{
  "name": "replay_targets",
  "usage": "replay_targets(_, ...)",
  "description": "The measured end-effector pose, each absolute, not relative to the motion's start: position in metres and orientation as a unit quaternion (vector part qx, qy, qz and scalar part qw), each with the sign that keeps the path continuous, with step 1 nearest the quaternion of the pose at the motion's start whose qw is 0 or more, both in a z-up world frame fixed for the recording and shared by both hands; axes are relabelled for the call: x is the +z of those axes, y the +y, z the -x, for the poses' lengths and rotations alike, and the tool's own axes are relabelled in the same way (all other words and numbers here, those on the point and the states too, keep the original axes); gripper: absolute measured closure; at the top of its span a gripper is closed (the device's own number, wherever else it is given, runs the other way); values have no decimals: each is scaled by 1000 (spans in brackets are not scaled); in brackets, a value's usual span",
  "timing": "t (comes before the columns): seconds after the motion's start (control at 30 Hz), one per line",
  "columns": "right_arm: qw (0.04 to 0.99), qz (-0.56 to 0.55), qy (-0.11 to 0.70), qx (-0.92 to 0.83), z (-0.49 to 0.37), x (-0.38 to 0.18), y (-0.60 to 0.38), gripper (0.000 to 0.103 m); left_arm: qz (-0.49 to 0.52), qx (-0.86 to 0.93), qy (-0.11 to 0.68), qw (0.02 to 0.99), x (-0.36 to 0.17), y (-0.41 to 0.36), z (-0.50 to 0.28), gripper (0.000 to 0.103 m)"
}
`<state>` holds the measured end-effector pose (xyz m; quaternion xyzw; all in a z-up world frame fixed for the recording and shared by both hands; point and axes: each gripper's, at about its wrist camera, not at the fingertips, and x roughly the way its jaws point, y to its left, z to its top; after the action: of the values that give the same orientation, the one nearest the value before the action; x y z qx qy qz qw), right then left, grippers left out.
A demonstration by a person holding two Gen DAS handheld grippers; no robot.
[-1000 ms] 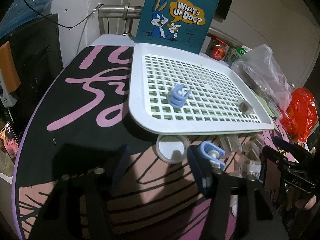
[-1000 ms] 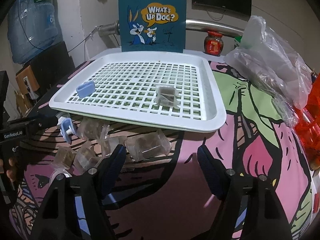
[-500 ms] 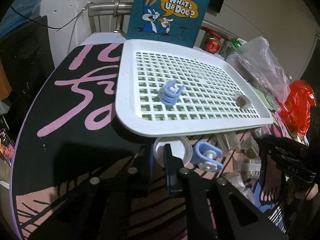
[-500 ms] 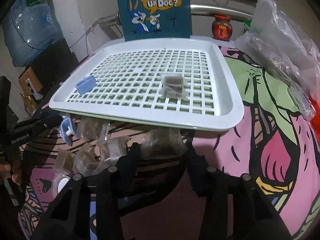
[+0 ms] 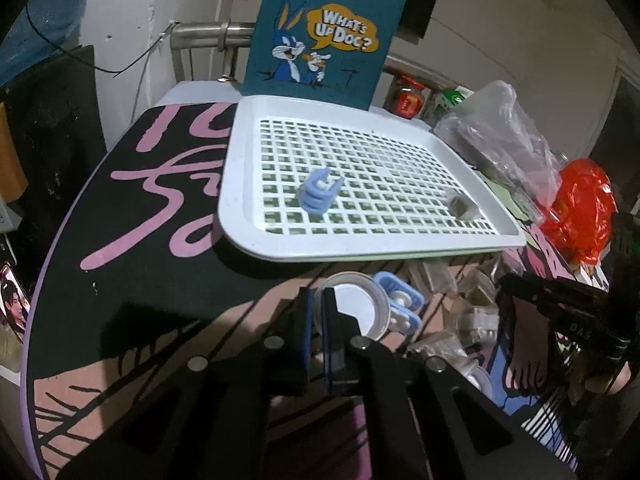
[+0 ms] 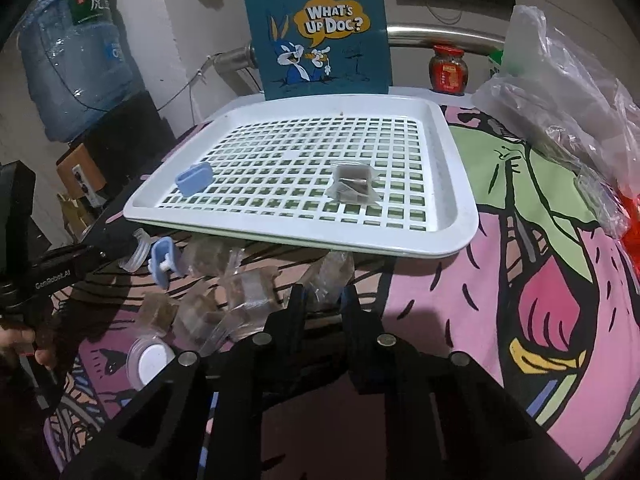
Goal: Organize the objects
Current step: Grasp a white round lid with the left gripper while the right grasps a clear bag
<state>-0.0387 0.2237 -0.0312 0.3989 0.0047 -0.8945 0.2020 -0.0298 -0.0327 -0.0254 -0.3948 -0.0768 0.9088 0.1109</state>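
Observation:
A white slotted tray holds a blue clip and a clear packet. In front of it lie a round clear lid, a second blue clip and several clear packets. My left gripper is shut on the near rim of the round lid. My right gripper is shut on a clear packet just in front of the tray.
A blue "What's Up Doc?" bag stands behind the tray. Clear plastic bags and a red bag lie to the right. A red jar stands at the back. Another small round lid lies front left.
Both grippers have closed. The left closed onto the round lid's rim. The right moved forward and closed onto a clear packet by the tray's front edge.

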Motion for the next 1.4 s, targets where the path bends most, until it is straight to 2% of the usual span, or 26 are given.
replay_targets(0.03,203,-398,3,-895,37,-31,224,86,393,909,-76,114,-25,-32,28,99)
replay_targets(0.1,212,-395,-2,-894,33,-30,226,99,392,909,-74,119,-24,-31,27,99)
replay_targets(0.17,218,-393,-7,-894,30,-29,228,103,391,909,-73,121,-24,-30,27,99)
replay_targets(0.37,213,-404,7,-890,26,-32,223,102,390,909,-74,126,-24,-30,25,99)
replay_targets(0.43,189,-403,16,-895,23,-32,224,91,390,909,-74,126,-24,-30,25,99)
replay_targets(0.5,181,-400,15,-898,21,-31,227,66,389,909,-74,126,-24,-30,25,99)
replay_targets(0.53,179,-398,13,-899,21,-31,229,62,389,909,-74,126,-25,-30,25,99)
replay_targets(0.8,175,-414,3,-893,42,-32,222,60,387,910,-76,127,-25,-29,24,99)
replay_targets(0.9,166,-414,-1,-895,52,-30,216,50,388,910,-76,128,-25,-28,24,99)
replay_targets(0.93,164,-413,0,-896,54,-31,215,50,388,910,-76,128,-25,-28,24,99)
replay_targets(1.1,156,-432,0,-888,69,-41,209,50,389,909,-78,129,-25,-28,24,99)
replay_targets(1.13,157,-428,1,-890,67,-40,209,52,389,909,-78,129,-25,-28,24,99)
replay_targets(1.17,163,-426,3,-890,65,-39,209,70,389,909,-78,129,-25,-28,24,99)
replay_targets(1.2,167,-430,5,-887,64,-40,209,79,389,909,-78,129,-25,-28,24,99)
replay_targets(1.4,177,-425,3,-888,49,-38,215,80,388,909,-79,130,-25,-28,24,99)
